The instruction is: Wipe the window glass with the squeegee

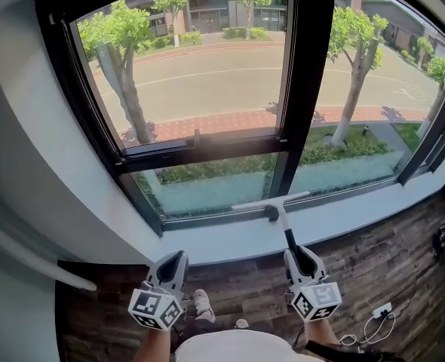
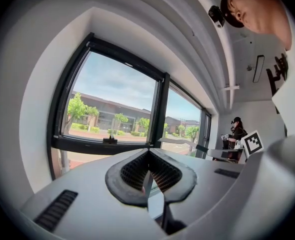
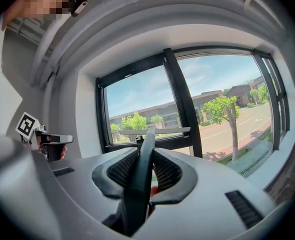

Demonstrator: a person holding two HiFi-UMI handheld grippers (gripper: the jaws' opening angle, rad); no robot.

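Note:
A squeegee [image 1: 285, 228] with a pale blade [image 1: 271, 200] and a dark handle stands up from my right gripper [image 1: 299, 257], which is shut on the handle. The blade lies level at the foot of the lower window pane [image 1: 207, 188], just above the sill [image 1: 222, 241]. In the right gripper view the handle [image 3: 143, 159] runs up between the jaws to the blade [image 3: 155, 131], with the window glass [image 3: 137, 101] behind it. My left gripper [image 1: 174, 262] hangs below the sill, shut and empty. Its pads [image 2: 137, 171] meet at the tips.
The black mullion [image 1: 305, 74] splits the big window, and a handle [image 1: 196, 138] sits on the crossbar. A cable and plug [image 1: 375, 315] lie on the wooden floor at the right. The person's shoes [image 1: 201, 305] stand between the grippers. Another person [image 2: 235, 131] stands far off.

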